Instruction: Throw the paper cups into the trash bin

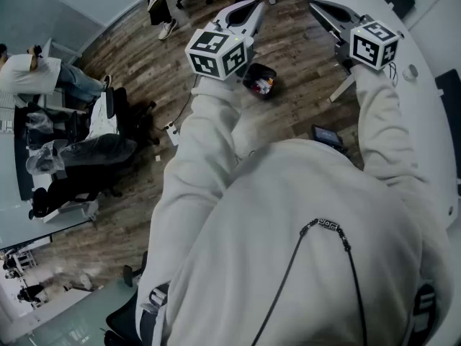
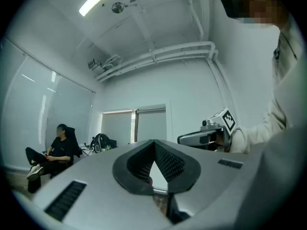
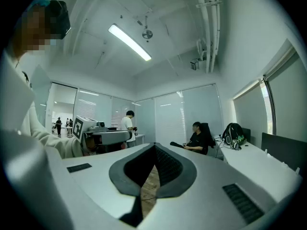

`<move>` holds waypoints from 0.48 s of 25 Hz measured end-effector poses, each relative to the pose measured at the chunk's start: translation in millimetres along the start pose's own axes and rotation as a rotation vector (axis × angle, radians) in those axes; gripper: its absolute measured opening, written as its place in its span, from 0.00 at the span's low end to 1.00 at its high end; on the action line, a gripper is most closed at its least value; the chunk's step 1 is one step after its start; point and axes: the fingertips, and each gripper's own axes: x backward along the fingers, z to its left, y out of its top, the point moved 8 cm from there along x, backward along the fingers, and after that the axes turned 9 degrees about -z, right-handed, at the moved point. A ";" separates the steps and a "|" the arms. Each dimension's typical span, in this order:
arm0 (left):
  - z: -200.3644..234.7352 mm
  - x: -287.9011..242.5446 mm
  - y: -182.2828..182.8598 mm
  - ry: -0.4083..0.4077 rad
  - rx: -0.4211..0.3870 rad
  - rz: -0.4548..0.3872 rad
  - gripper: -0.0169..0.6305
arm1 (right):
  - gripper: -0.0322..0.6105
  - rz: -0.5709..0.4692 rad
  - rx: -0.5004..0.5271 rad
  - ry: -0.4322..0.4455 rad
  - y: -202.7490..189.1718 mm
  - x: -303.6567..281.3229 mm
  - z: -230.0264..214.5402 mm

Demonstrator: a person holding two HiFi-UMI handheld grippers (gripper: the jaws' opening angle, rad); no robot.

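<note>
**Left gripper**: jaws closed tip to tip, nothing between the pads. It is held level over the floor.

**Right gripper**: jaws closed, empty and level, alongside the left gripper and apart from it.

**Sleeves**: light-coloured. Both arms reach forward and cover much of the head view.

**Trash bin**: small, dark and open-topped. It stands on the wood floor below and between the two grippers, nearer the left one, with nothing in the way. It holds light and coloured scraps. Whether any of them are paper cups cannot be made out.

**White table**: curved, along the right side under the right arm. A backpack lies on it further along.

**Office chairs**: black, grouped to the left, well apart from the bin.

**Seated person**: at the far left, beyond the chairs.
</note>
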 end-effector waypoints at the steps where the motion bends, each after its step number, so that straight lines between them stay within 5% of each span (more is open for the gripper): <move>1: -0.9 -0.5 -1.4 -0.002 0.004 0.001 0.01 | 0.08 0.003 -0.001 -0.001 -0.8 1.0 -0.1; 12: -5.3 -7.1 -5.5 -0.028 0.000 0.005 0.02 | 0.08 0.014 0.013 -0.005 -3.7 1.0 -0.9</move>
